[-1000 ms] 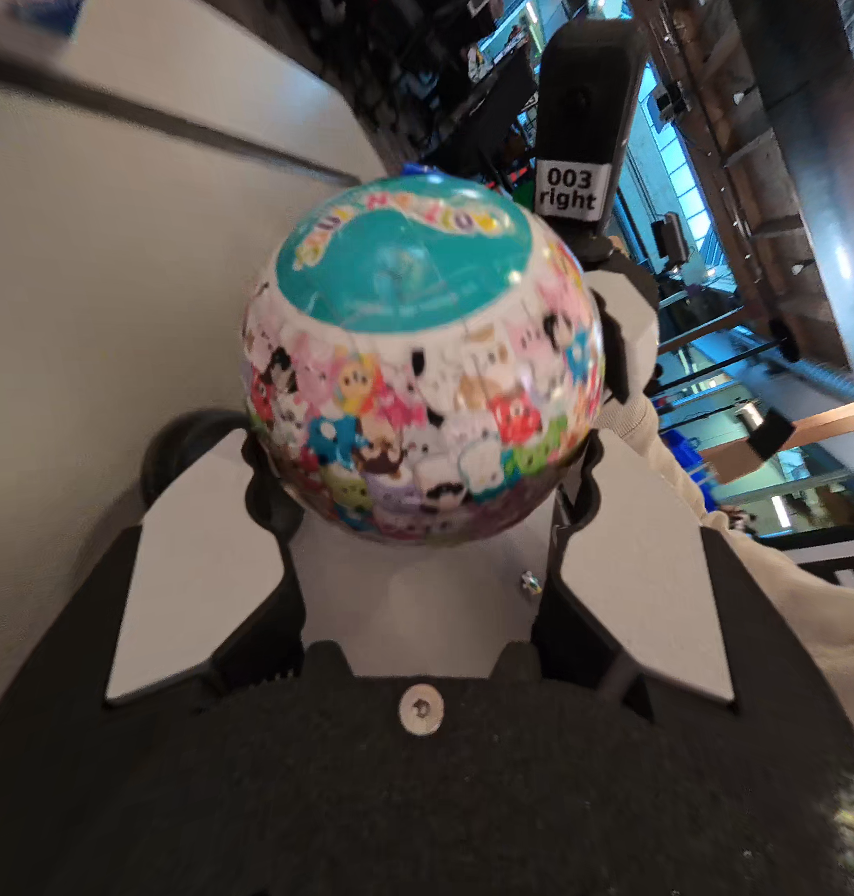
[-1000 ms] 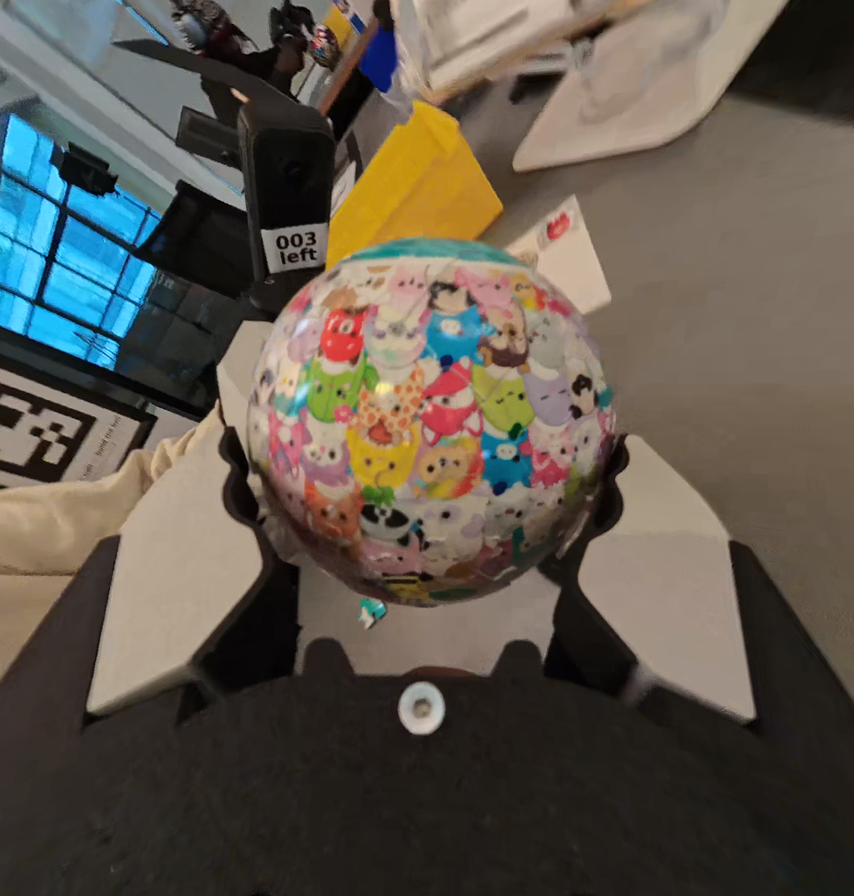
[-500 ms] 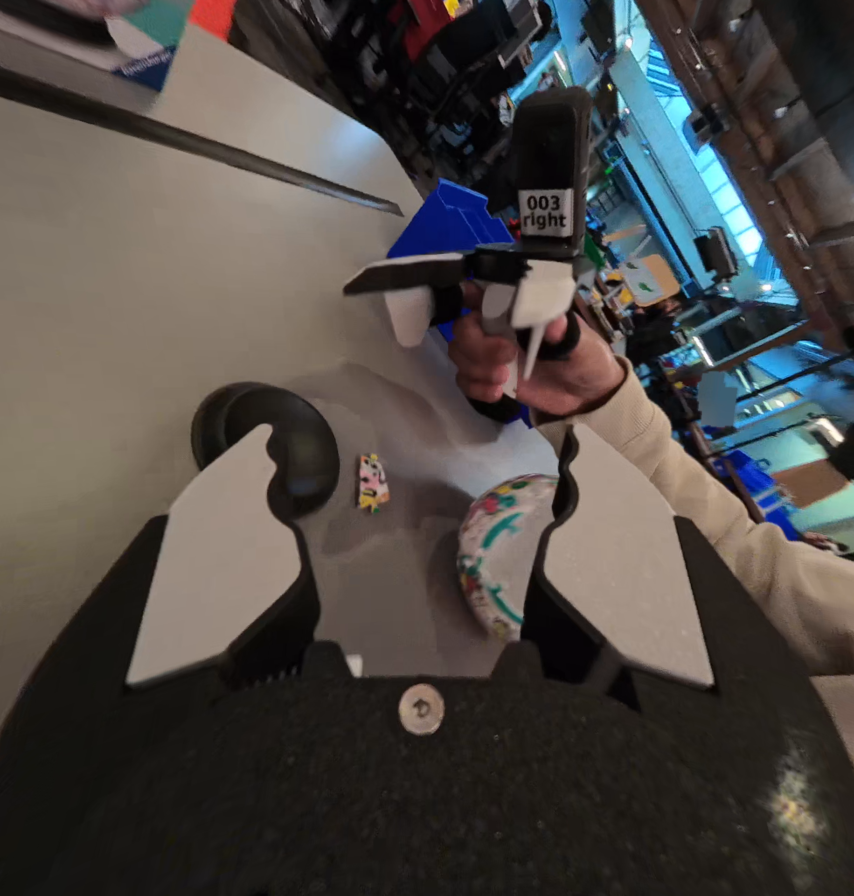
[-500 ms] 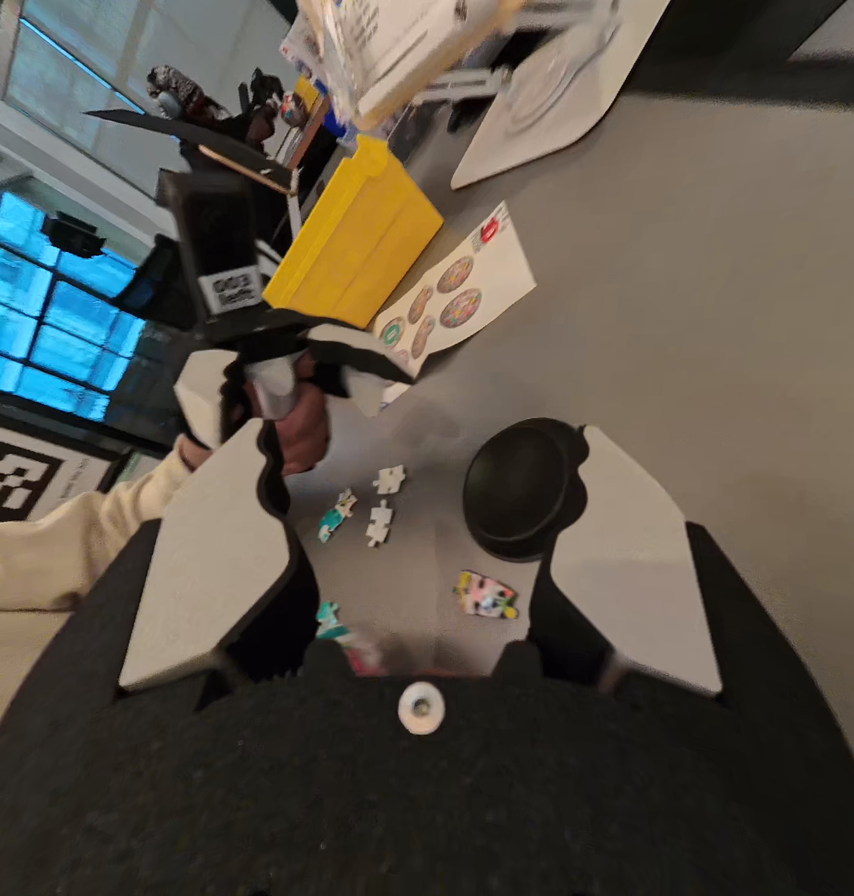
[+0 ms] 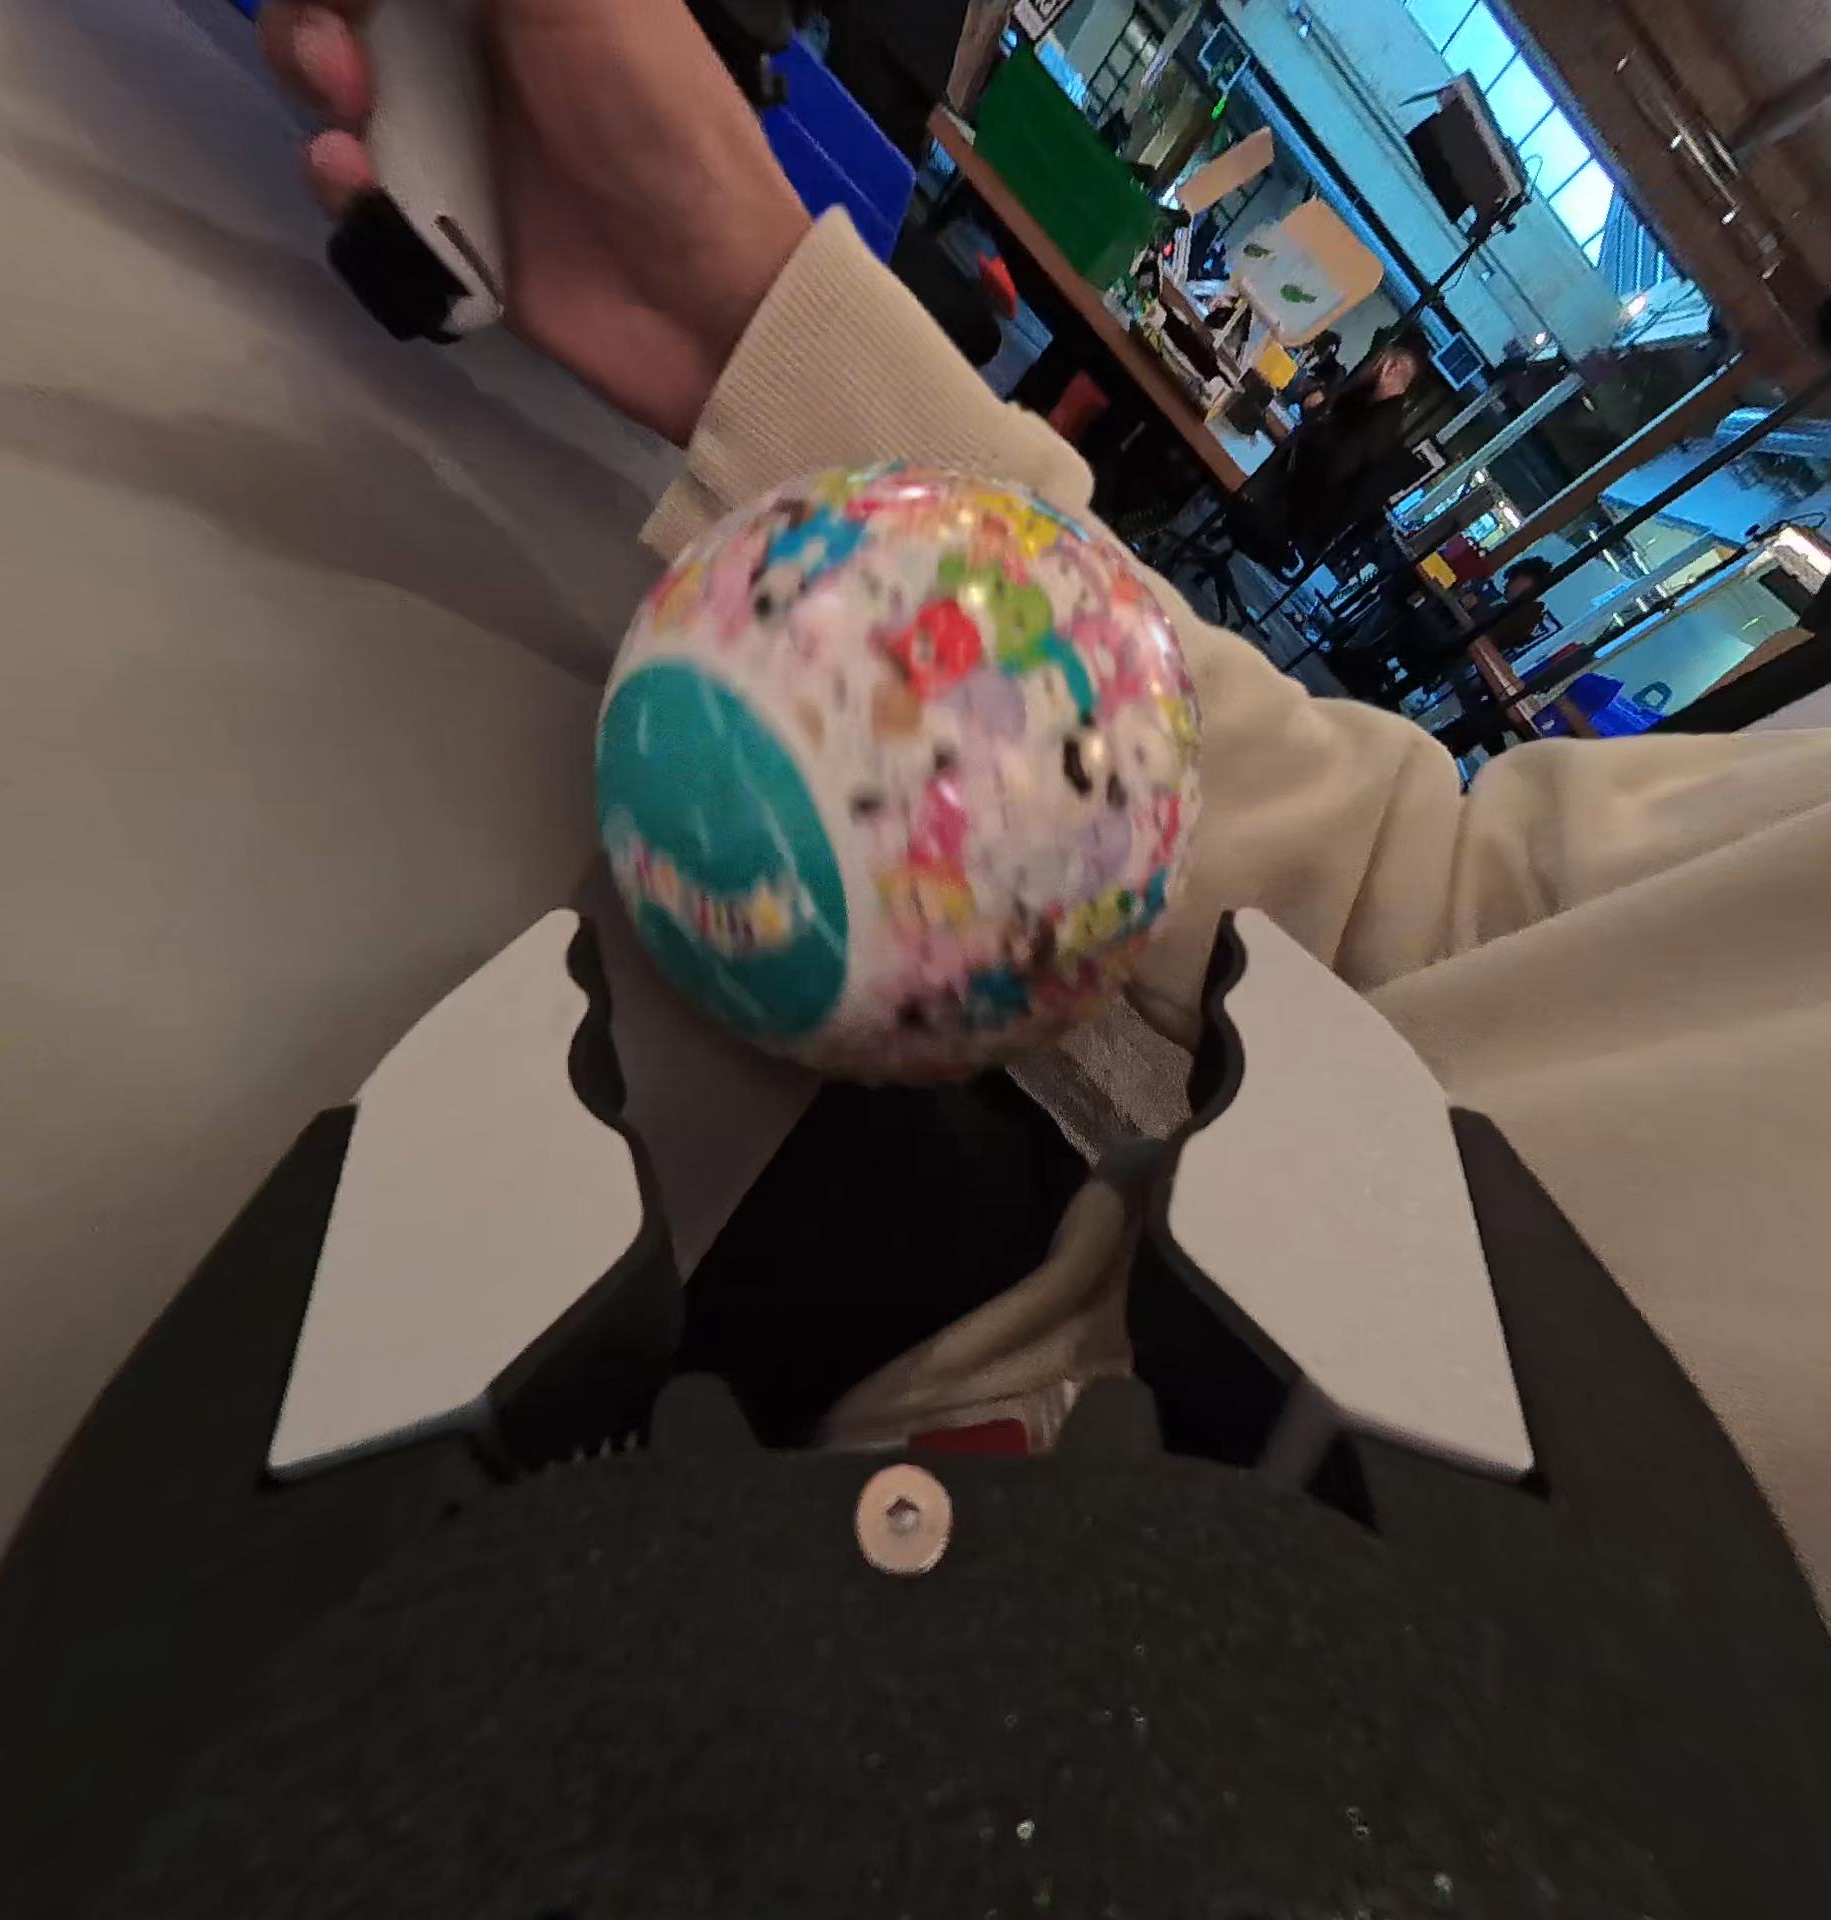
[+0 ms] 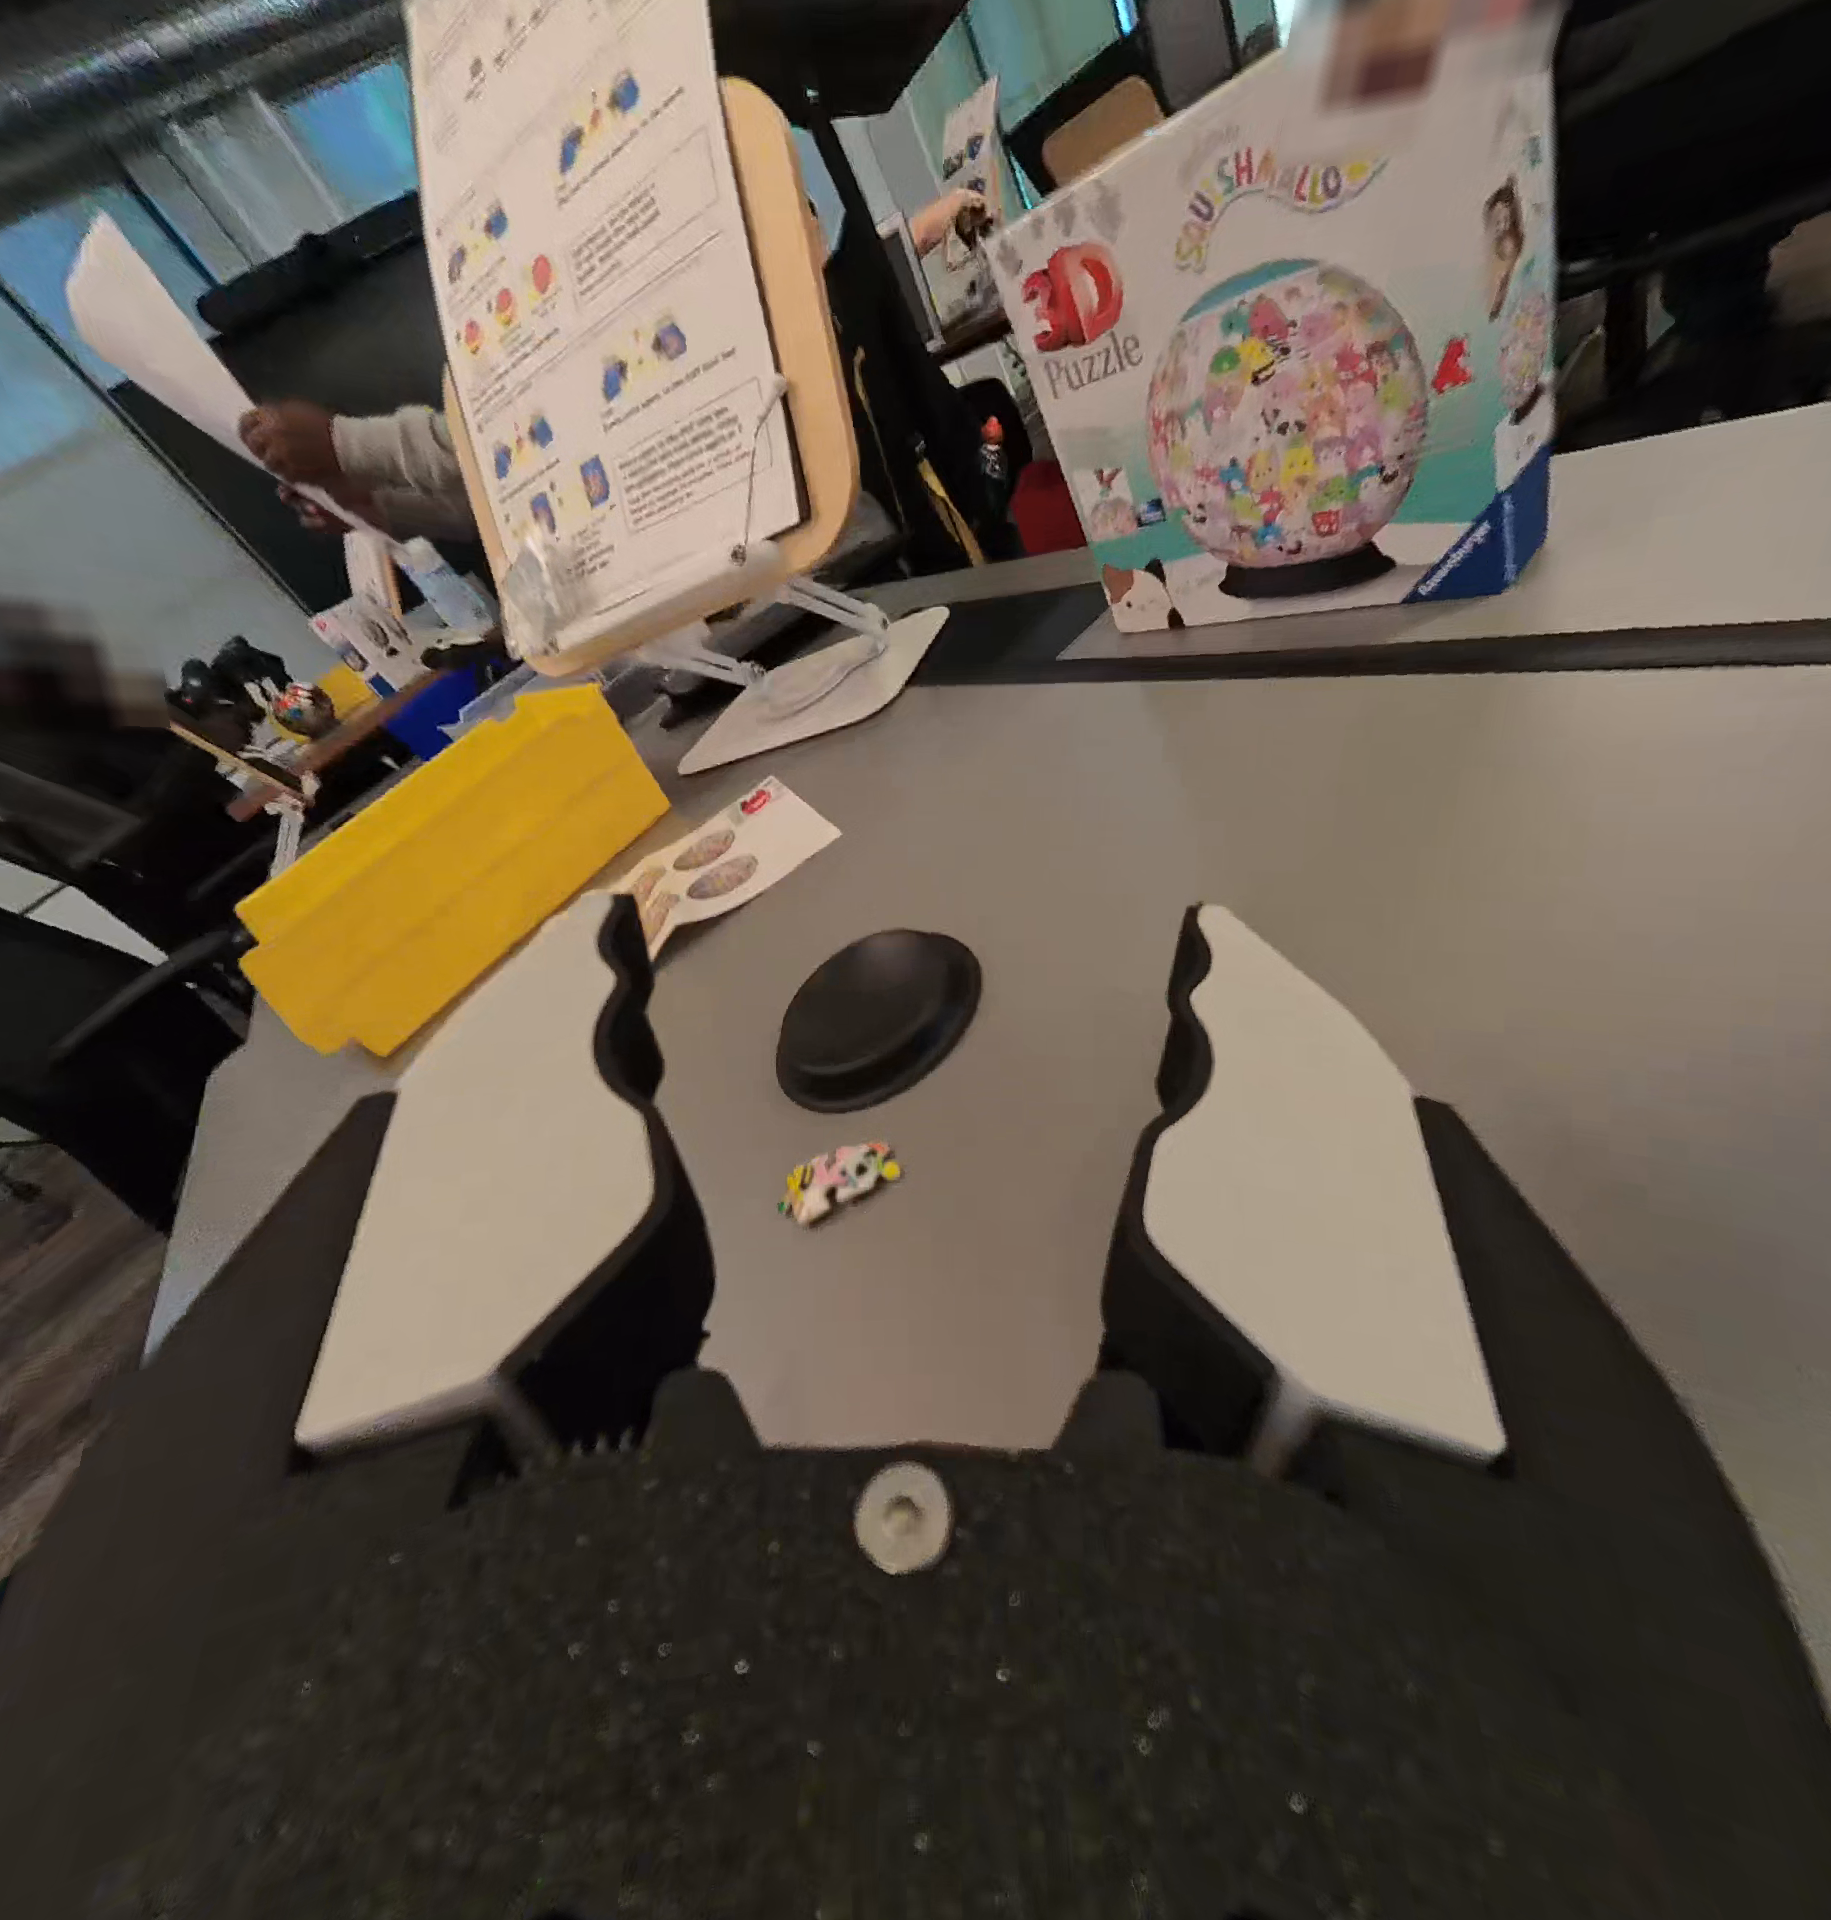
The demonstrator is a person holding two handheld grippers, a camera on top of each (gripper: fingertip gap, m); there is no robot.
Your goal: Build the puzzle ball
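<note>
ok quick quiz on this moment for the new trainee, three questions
1. True or false: the right fingers are shut.
2. Which lies closest to the black stand? A yellow bin, B puzzle piece, C puzzle box.
3. What colour is the big round patch on the ball?
Key: 1 false, they are wide apart with nothing between them. 2 B. 3 teal.

One puzzle ball, one black stand, one loose puzzle piece, one yellow bin, one puzzle box
</note>
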